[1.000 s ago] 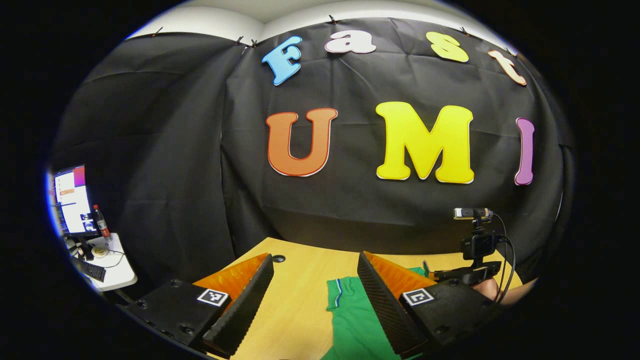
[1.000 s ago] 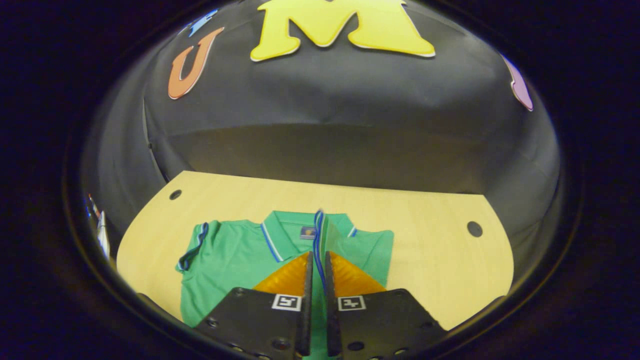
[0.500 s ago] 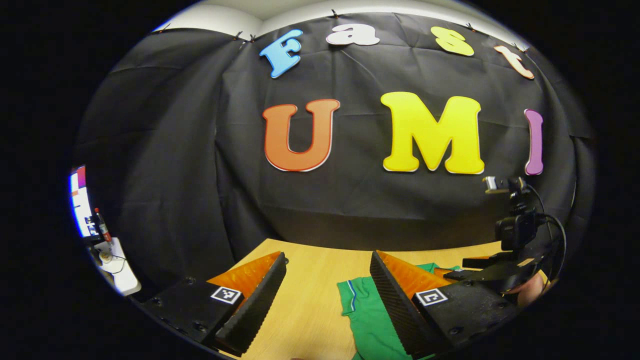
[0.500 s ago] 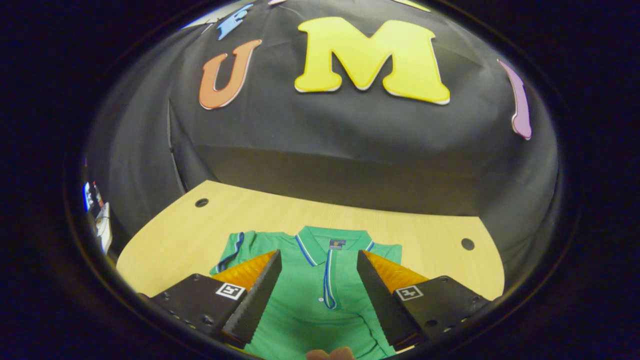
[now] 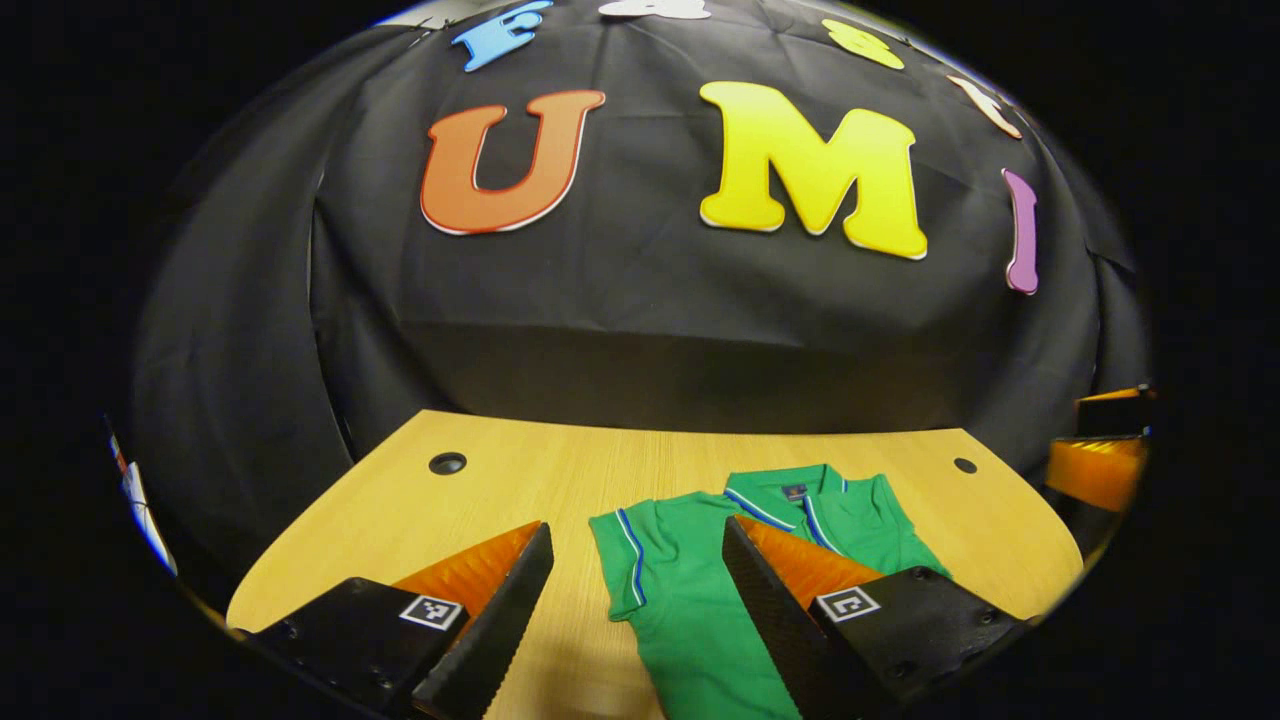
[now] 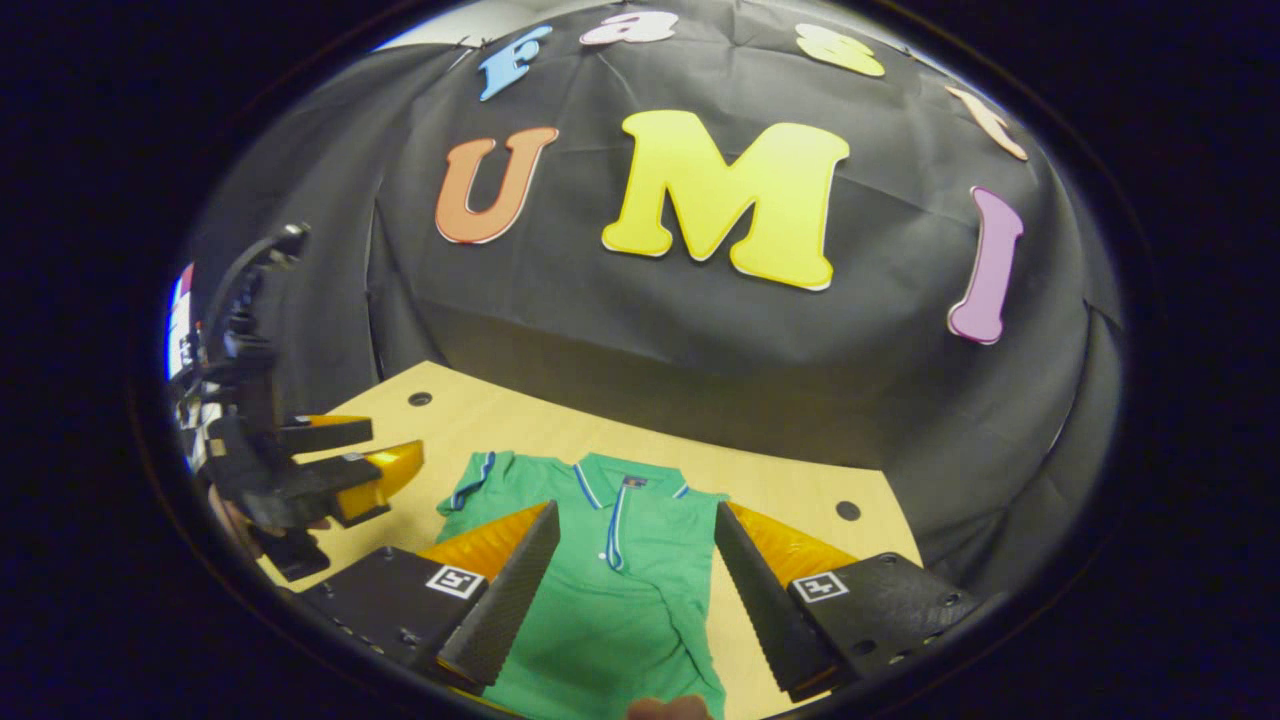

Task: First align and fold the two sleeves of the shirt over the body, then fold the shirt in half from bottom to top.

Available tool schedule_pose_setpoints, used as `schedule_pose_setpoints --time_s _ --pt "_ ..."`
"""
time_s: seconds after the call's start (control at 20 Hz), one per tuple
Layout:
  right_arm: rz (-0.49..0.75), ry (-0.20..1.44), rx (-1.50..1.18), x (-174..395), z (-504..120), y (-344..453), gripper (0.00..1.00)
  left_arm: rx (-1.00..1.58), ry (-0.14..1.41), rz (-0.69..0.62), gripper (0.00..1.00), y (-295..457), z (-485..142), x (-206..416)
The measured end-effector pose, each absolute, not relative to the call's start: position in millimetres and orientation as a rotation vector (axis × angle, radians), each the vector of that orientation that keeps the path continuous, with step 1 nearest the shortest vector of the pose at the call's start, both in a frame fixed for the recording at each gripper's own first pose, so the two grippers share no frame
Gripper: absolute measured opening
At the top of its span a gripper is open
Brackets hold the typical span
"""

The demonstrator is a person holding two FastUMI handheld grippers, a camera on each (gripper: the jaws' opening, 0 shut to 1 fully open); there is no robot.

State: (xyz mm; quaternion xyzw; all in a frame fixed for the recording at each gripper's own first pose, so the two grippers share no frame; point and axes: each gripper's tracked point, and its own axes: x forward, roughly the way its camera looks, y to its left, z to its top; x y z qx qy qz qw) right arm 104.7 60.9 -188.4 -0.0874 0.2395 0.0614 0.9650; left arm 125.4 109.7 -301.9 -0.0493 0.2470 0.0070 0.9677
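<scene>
My left claw (image 5: 635, 590) hangs released above the desk (image 5: 400, 515), jaws wide apart. The green polo shirt (image 6: 610, 580) lies flat, collar toward the wall. It should handle as light, limp cloth; I would pinch the left sleeve (image 5: 625, 560) at its striped cuff. My right claw (image 6: 630, 580) was clenched on the other sleeve a second ago and is now released.

The shirt's (image 5: 690, 600) lower body runs off the bottom edge of the left gripper view, its right side hidden behind a finger (image 5: 775, 620). The right gripper (image 5: 1100, 455) is cut at the edge. The chest label is too small to tell.
</scene>
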Motion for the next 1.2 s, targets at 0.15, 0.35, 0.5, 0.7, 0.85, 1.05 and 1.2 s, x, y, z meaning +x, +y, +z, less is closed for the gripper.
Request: schedule_pose_setpoints --time_s 0.15,0.35,0.5,0.7,0.85,1.05,1.2 --pt "0.094 0.483 -0.162 89.0 -178.5 50.4 0.96 -0.093 0.569 0.011 1.00 112.6 -344.0 141.0" --pt "0.059 0.519 -0.196 77.9 -188.8 29.4 0.96 -0.063 0.662 -0.006 1.00 115.3 -397.2 156.3" --pt "0.003 0.549 -0.163 70.9 -197.3 13.3 0.98 -0.036 0.700 -0.028 1.00 112.9 -421.2 165.6" --pt "-0.041 0.571 -0.102 73.9 -200.8 3.3 0.96 -0.011 0.716 -0.056 0.91 115.3 -439.6 174.9" --pt "-0.041 0.569 -0.107 78.8 -202.2 0.4 0.98 -0.022 0.723 -0.076 0.73 114.5 -445.3 175.0" --pt "-0.033 0.578 -0.099 80.8 -206.7 3.3 0.95 -0.017 0.721 -0.060 0.41 120.6 -445.6 175.6" --pt "-0.022 0.571 -0.090 84.1 -205.8 3.8 0.98 -0.028 0.726 -0.051 0.22 123.3 -443.9 175.1"
